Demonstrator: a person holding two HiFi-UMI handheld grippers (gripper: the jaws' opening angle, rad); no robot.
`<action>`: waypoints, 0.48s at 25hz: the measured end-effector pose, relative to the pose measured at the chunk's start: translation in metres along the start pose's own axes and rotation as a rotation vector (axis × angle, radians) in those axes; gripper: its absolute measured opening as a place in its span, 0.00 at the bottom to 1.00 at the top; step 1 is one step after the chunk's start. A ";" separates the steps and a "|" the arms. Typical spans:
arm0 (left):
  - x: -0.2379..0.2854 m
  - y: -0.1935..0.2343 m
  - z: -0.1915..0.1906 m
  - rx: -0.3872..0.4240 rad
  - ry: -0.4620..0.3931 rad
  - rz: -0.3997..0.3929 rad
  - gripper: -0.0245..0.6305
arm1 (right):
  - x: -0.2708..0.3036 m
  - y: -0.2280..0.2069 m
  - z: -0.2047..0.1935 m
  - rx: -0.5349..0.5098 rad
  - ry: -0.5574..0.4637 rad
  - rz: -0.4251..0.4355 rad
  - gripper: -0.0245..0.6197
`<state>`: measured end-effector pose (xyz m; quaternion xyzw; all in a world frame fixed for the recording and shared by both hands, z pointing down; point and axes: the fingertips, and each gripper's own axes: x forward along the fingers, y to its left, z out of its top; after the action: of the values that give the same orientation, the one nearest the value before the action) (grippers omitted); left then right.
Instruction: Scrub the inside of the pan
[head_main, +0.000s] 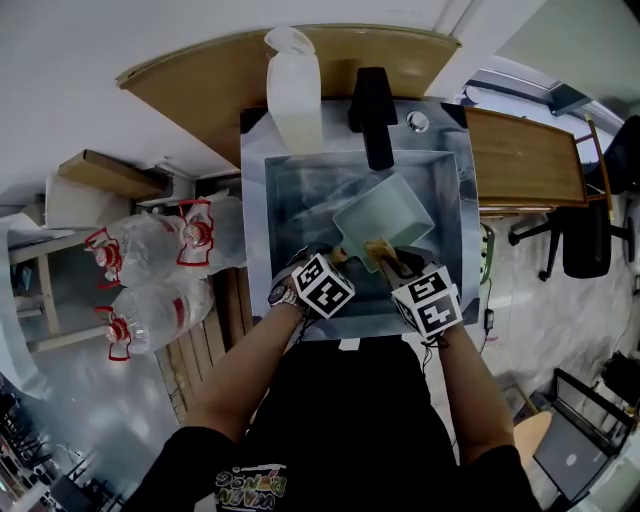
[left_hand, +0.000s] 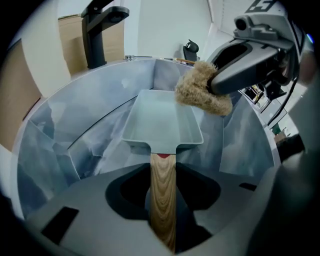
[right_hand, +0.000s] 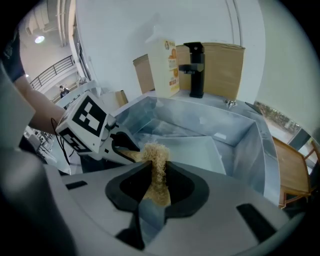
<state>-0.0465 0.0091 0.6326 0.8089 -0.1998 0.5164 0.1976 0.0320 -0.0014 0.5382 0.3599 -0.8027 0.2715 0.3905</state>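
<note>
A pale green square pan (head_main: 385, 215) with a wooden handle (left_hand: 162, 195) lies tilted in the steel sink (head_main: 300, 190). My left gripper (head_main: 330, 262) is shut on that handle, which runs straight between its jaws (left_hand: 162, 210). My right gripper (head_main: 395, 265) is shut on a tan fibrous scrubber (right_hand: 156, 165). In the left gripper view the scrubber (left_hand: 202, 92) hangs over the pan's (left_hand: 162, 122) right rim, at the tip of the right gripper (left_hand: 214, 84). I cannot tell whether it touches the pan. The right gripper view shows the left gripper (right_hand: 117, 145) just left of the scrubber.
A black faucet (head_main: 375, 115) stands at the sink's back edge with a white bottle (head_main: 295, 90) to its left. Large plastic water jugs (head_main: 150, 250) lie on the floor at the left. A wooden table (head_main: 525, 155) and office chair (head_main: 585, 235) are at the right.
</note>
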 end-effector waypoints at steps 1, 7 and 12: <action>0.000 0.000 0.000 -0.003 0.000 0.001 0.29 | 0.003 0.001 -0.002 -0.006 0.018 0.012 0.18; 0.001 0.000 -0.003 -0.030 0.002 -0.007 0.29 | 0.031 0.006 -0.021 -0.024 0.131 0.081 0.18; 0.001 0.001 -0.002 -0.038 -0.001 -0.004 0.29 | 0.043 0.009 -0.029 0.019 0.160 0.119 0.18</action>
<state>-0.0483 0.0094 0.6341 0.8057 -0.2083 0.5116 0.2139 0.0184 0.0089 0.5878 0.2923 -0.7863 0.3295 0.4332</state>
